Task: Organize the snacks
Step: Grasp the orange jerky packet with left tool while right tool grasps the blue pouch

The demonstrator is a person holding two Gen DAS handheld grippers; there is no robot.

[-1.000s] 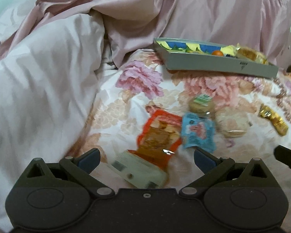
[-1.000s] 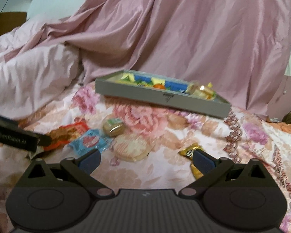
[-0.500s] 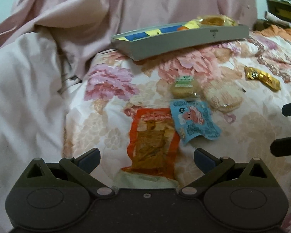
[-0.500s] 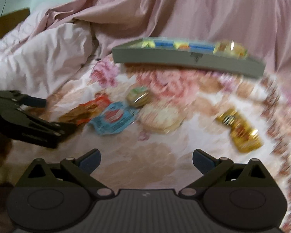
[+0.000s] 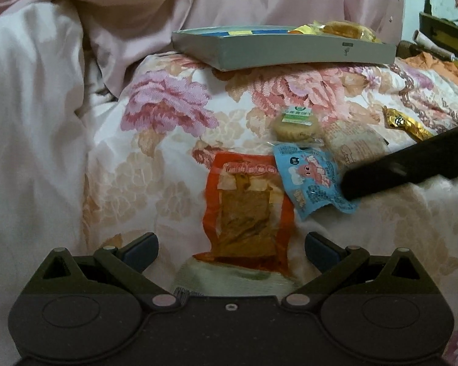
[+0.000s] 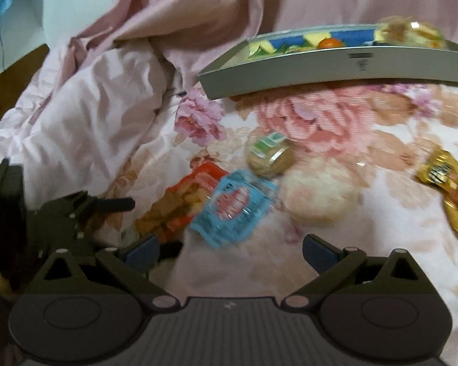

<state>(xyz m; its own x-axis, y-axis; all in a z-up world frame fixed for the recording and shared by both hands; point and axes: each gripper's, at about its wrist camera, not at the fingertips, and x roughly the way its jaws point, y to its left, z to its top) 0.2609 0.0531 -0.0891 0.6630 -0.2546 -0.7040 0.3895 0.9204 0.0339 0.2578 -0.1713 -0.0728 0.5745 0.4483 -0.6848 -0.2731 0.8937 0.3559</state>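
Note:
Loose snacks lie on a flowered bedspread: an orange packet (image 5: 244, 210), a blue packet (image 5: 311, 180), a round cake with a green label (image 5: 296, 123), a pale round cake (image 5: 355, 145) and a gold wrapper (image 5: 407, 122). A whitish packet (image 5: 235, 279) lies under the orange one's near end. My left gripper (image 5: 230, 245) is open, straddling the orange packet's near end. My right gripper (image 6: 230, 248) is open just short of the blue packet (image 6: 233, 209); one of its fingers (image 5: 412, 164) reaches over that packet's right edge in the left wrist view. A grey tray (image 5: 290, 52) holds several snacks.
A rumpled pink quilt (image 5: 30, 122) rises on the left and a pink sheet (image 6: 213, 3) hangs behind the tray (image 6: 336, 67). Orange cloth and dark furniture (image 5: 442, 39) sit at the far right. The left gripper's body (image 6: 61, 216) shows at the right wrist view's left edge.
My left gripper has come forward over the orange packet. My right gripper has swung left and down toward the blue packet, its finger now reaching across it. Both stay open.

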